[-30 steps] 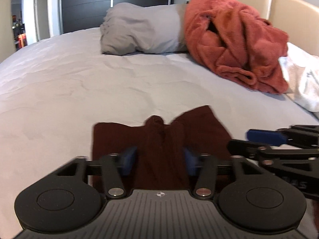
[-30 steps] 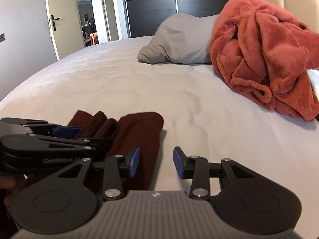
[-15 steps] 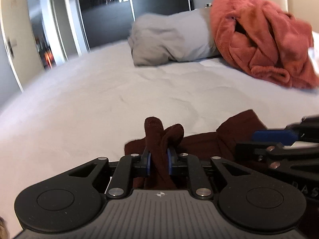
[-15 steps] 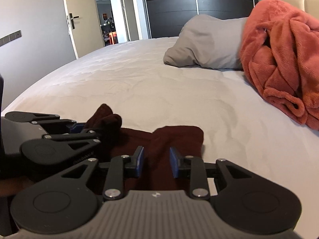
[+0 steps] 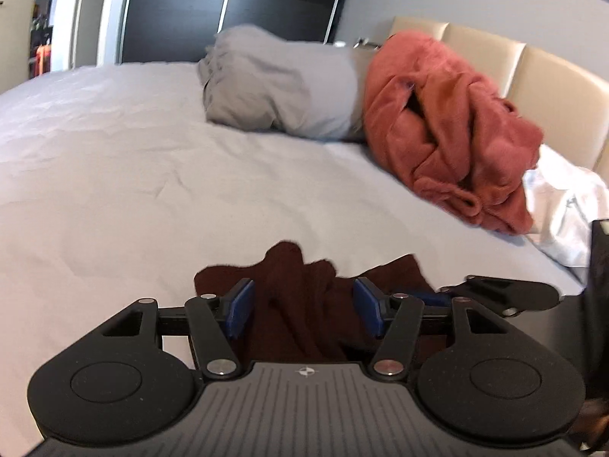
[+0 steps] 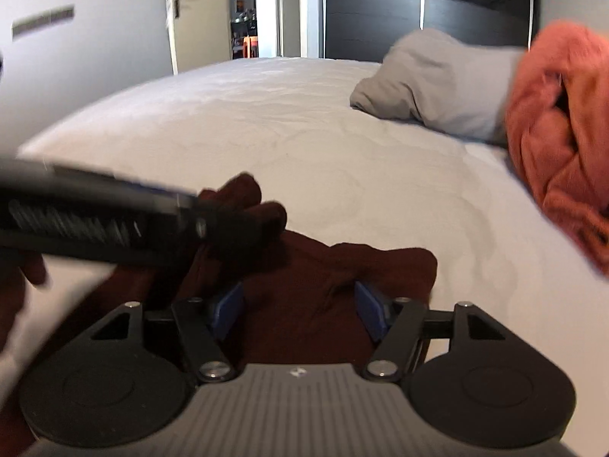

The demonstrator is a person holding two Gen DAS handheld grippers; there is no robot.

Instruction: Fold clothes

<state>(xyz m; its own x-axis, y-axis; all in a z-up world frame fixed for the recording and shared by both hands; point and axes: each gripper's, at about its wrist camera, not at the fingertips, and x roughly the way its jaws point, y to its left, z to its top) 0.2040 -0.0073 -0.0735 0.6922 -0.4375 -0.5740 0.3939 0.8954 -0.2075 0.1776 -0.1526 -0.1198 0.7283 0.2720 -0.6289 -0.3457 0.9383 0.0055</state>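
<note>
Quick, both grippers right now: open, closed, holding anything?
Left gripper: open, fingers either side of the dark red cloth, not clamped.
Right gripper: open over the same cloth, gripping nothing.

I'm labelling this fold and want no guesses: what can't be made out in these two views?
- Maroon garment: near part hidden behind the gripper bodies in both views, so its type and fold stage are unclear.
- Left gripper: motion-blurred in the right view.
- White cloth: cut by the left view's right edge.
- Right gripper: open; only partly seen in the left view.
</note>
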